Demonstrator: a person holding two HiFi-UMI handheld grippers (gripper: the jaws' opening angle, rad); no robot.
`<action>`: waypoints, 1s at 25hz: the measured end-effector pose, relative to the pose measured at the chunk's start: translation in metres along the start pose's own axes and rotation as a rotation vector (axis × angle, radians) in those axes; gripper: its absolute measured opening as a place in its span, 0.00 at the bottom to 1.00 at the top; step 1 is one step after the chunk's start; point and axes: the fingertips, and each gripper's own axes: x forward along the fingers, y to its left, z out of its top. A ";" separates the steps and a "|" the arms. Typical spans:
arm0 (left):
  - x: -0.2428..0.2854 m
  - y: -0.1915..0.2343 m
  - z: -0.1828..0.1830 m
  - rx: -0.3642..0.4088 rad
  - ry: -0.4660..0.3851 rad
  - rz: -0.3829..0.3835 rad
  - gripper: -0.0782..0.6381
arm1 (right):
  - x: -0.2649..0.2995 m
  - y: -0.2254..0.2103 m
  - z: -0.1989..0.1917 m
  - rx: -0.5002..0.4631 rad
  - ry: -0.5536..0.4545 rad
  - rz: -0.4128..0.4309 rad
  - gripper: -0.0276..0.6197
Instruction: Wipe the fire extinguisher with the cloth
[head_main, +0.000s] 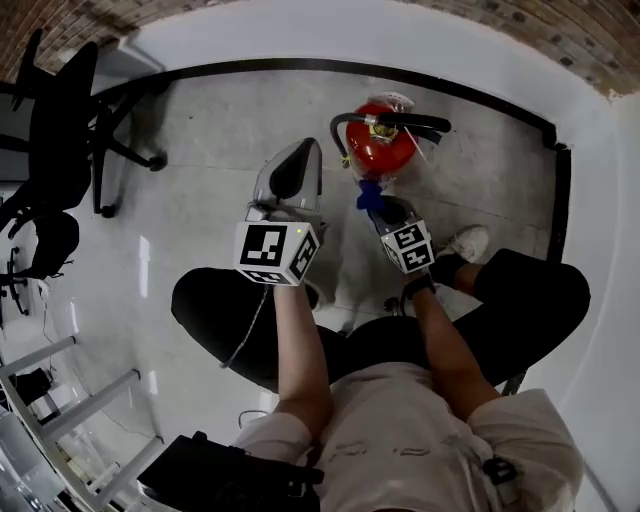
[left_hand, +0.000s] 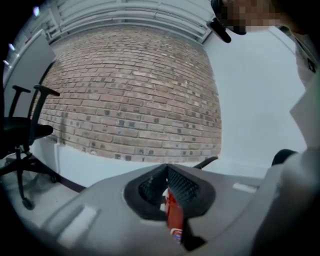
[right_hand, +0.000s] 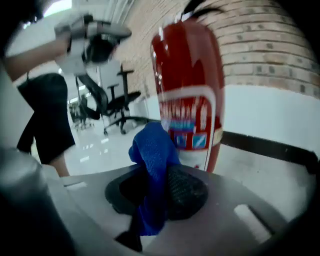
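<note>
Blue cloth sits pinched in the closed jaws of the right gripper, just beside the red fire extinguisher, which stands upright on the grey floor. The left gripper has its jaws together and holds nothing.

Indoor light, even and diffuse; shadows are soft.

Head view: heavy fisheye. The white wall bows into an arc and the corners go dark. The pale floor carries a dull sheen.

Left gripper view: the brick wall is crisp but bulges. The left tongs sit close to the lens and are soft. Black vignette at the left edge.

Right gripper view: the fire extinguisher is smeared, label unreadable. The cloth is sharper. Glossy reflections on the floor at left, bright glare top left, black corners.
</note>
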 end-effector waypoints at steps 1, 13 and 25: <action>-0.001 0.001 0.007 0.007 -0.013 -0.001 0.11 | -0.024 0.008 0.030 0.062 -0.092 0.008 0.16; -0.004 -0.028 0.051 0.024 -0.101 -0.040 0.11 | -0.121 -0.024 0.209 0.186 -0.578 -0.219 0.14; -0.003 -0.035 0.000 0.038 0.024 -0.027 0.11 | -0.007 -0.072 -0.016 0.970 -0.375 -0.388 0.14</action>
